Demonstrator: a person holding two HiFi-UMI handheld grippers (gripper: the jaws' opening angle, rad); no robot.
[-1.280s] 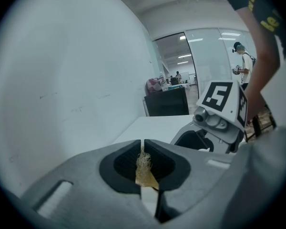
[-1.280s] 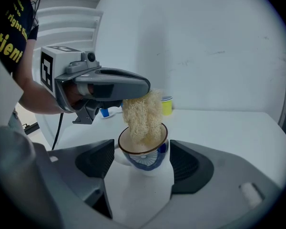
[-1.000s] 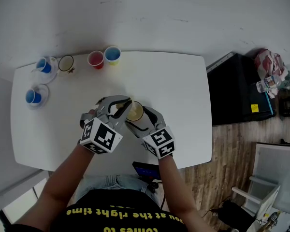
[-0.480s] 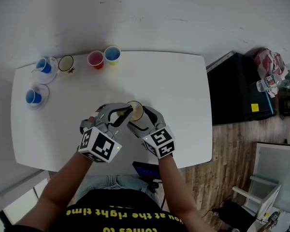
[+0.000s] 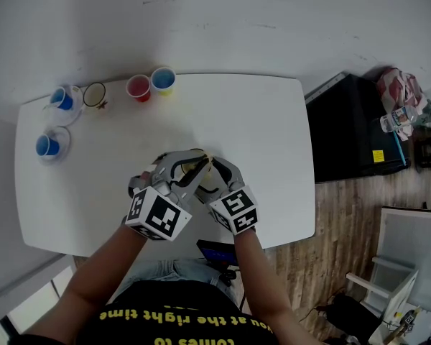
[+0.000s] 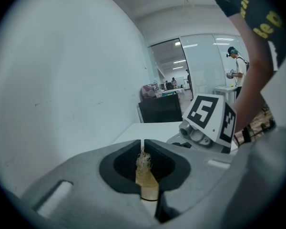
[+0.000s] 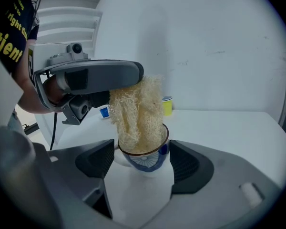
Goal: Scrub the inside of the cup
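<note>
White bench is filling the head view. At its far left, two blue cups, a dark-rimmed cup, a red cup and a yellow cup are sitting along the far edge, well apart from the action.

Moving in to the middle, the left gripper is coming in from the left with its jaws almost together, pinching the top of a pale loofah scrubber. The loofah's lower end is dipping into the mouth of the cup, a white one with a blue pattern and a dark rim.

Just right of that, the right gripper is bracing the cup between its two pads, which are looking snug against the cup's sides, over the near middle of the bench.

By my reading, the scrub is under way, and doing it well is about contact. The loofah is soft and gripped only at one end, so it is likely to fold unless it goes deeper, presses against the wall and sweeps round the full rim. The right gripper needs to be holding firm so the cup is not twisting or slipping out.

Off to the right, a black case is sitting on the floor, out of play.
</note>
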